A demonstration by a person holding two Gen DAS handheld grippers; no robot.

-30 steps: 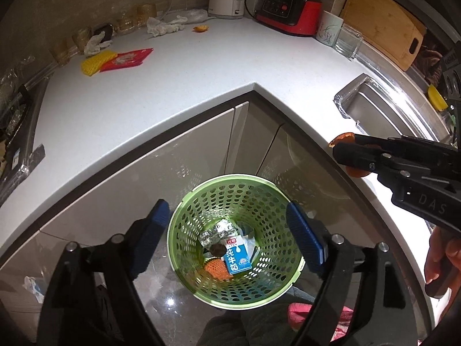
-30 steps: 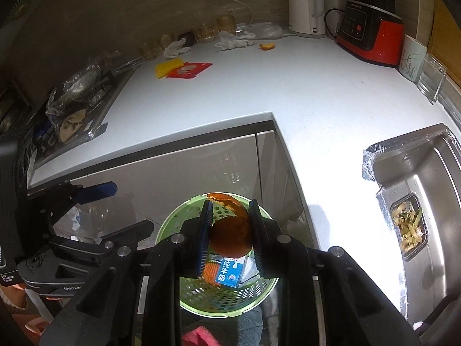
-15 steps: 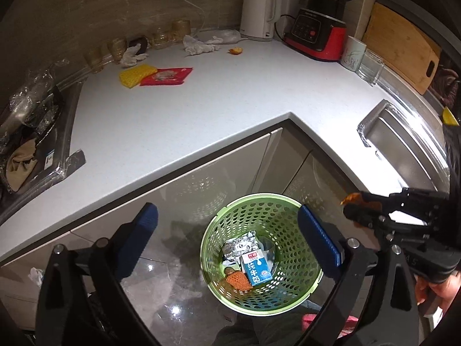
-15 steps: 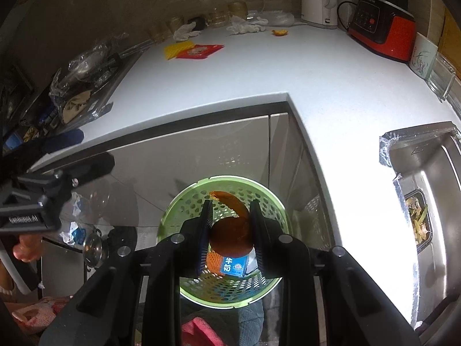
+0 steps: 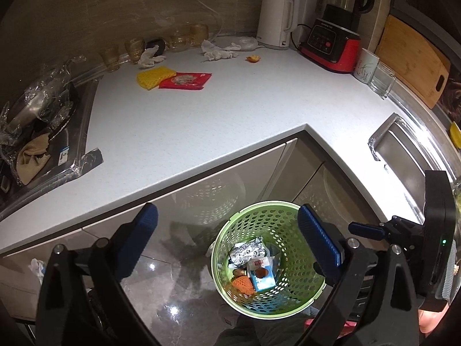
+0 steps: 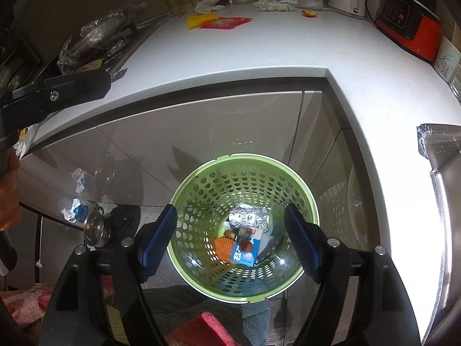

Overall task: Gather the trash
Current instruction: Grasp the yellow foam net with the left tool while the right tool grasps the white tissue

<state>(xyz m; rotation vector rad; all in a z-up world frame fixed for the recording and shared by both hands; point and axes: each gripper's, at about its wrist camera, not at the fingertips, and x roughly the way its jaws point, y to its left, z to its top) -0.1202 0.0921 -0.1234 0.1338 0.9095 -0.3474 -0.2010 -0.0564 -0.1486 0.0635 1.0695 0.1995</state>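
Green perforated plastic fills the middle of my view: the trash basket (image 6: 245, 285) sits on the floor in front of the corner cabinets, directly below both tools. My right gripper (image 6: 230, 236) hangs over it with its blue-padded fingers spread wide and nothing between them. My left gripper (image 5: 227, 242) is likewise spread and empty, just to the left of the basket's rim. Down in the basket I can see a blue milk carton (image 6: 244, 252) with a brownish-orange scrap (image 6: 245, 243) lying on top of it, an orange foam net (image 6: 224, 246) beside it, and crumpled foil (image 6: 249, 216) behind. Up on the white countertop (image 5: 230, 109), well apart from the basket, there are a red wrapper (image 5: 185, 80), a yellow foam net (image 5: 154, 77), crumpled white tissues (image 5: 219, 53) and a small orange peel (image 5: 253, 58).
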